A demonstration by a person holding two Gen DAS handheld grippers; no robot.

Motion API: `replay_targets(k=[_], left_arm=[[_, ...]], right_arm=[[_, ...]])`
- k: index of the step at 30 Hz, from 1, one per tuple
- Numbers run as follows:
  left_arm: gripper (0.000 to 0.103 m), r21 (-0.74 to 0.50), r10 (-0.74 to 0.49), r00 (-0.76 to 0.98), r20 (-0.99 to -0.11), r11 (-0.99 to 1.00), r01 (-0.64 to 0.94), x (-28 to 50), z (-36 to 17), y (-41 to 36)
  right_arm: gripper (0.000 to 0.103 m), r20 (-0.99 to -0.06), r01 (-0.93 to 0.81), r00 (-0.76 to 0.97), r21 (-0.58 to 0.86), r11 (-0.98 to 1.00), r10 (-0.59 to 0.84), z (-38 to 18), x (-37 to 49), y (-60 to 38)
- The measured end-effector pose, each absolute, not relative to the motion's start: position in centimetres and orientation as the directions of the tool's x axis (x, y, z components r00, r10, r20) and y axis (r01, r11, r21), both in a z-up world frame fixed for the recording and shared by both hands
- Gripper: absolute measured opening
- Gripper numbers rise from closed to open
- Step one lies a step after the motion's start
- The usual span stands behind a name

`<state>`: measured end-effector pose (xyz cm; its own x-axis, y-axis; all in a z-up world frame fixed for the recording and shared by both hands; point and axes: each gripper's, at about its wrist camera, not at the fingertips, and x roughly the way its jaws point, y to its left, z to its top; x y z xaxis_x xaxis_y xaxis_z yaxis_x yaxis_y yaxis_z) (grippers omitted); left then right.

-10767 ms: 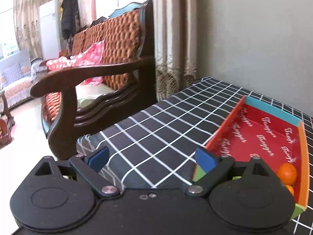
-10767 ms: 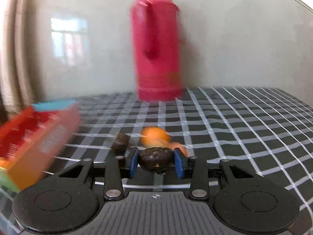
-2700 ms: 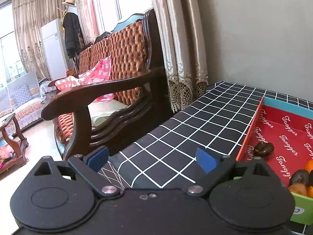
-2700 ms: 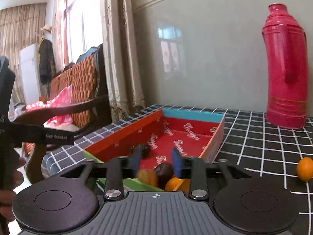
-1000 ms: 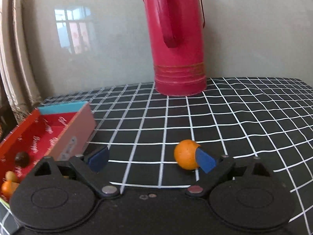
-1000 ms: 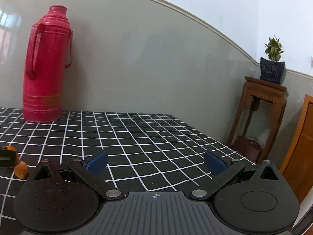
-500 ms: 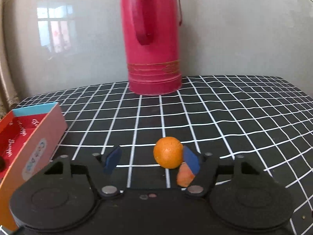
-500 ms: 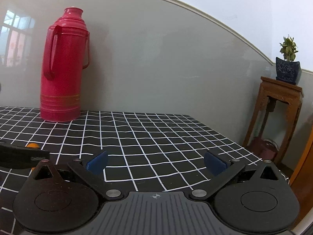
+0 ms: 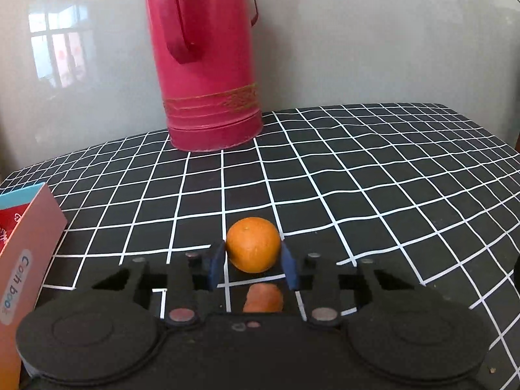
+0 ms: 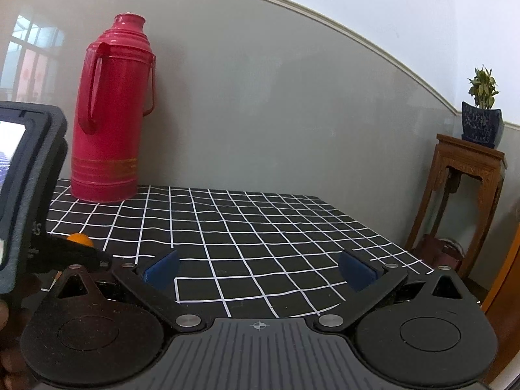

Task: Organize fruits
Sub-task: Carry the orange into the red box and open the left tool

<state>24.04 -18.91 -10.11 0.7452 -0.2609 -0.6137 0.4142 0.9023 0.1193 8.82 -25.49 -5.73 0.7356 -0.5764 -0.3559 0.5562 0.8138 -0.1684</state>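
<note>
In the left wrist view my left gripper point(image 9: 253, 265) is shut on a round orange point(image 9: 253, 243), its blue pads pressed to both sides. A smaller orange fruit piece point(image 9: 262, 298) lies on the cloth just behind it, under the gripper. The red and pink fruit box point(image 9: 22, 237) stands at the far left edge. In the right wrist view my right gripper point(image 10: 259, 268) is open and empty above the checked cloth. The orange point(image 10: 79, 238) shows there at the left, behind the left gripper's body.
A tall red thermos point(image 9: 203, 61) stands at the back of the table by the grey wall; it also shows in the right wrist view point(image 10: 110, 120). A black checked cloth point(image 9: 373, 178) covers the table. A wooden stand with a potted plant point(image 10: 481, 113) is beyond the right edge.
My left gripper has moved in over the orange and closed its pads on it. The right gripper has stayed open and turned slightly.
</note>
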Motion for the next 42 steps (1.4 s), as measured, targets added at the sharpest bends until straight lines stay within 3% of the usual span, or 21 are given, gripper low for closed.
replay_targets(k=[15, 29, 42], left_arm=[[0.026, 0.106, -0.222, 0.789, -0.572, 0.935, 0.340, 23.8, -9.2, -17.1], [0.026, 0.185, 0.004, 0.882, -0.470, 0.978, 0.095, 23.0, -5.8, -8.6], [0.026, 0.167, 0.180, 0.849, -0.497, 0.980, -0.110, 23.8, -4.7, 0.3]], right_arm=[[0.103, -0.364, 0.543, 0.742, -0.167, 0.823, -0.563, -5.8, 9.1, -25.4], [0.103, -0.406, 0.435, 0.799, -0.121, 0.892, -0.444, -5.9, 10.9, -21.7], [0.103, -0.442, 0.329, 0.827, -0.124, 0.936, -0.349, -7.0, 13.6, -16.3]])
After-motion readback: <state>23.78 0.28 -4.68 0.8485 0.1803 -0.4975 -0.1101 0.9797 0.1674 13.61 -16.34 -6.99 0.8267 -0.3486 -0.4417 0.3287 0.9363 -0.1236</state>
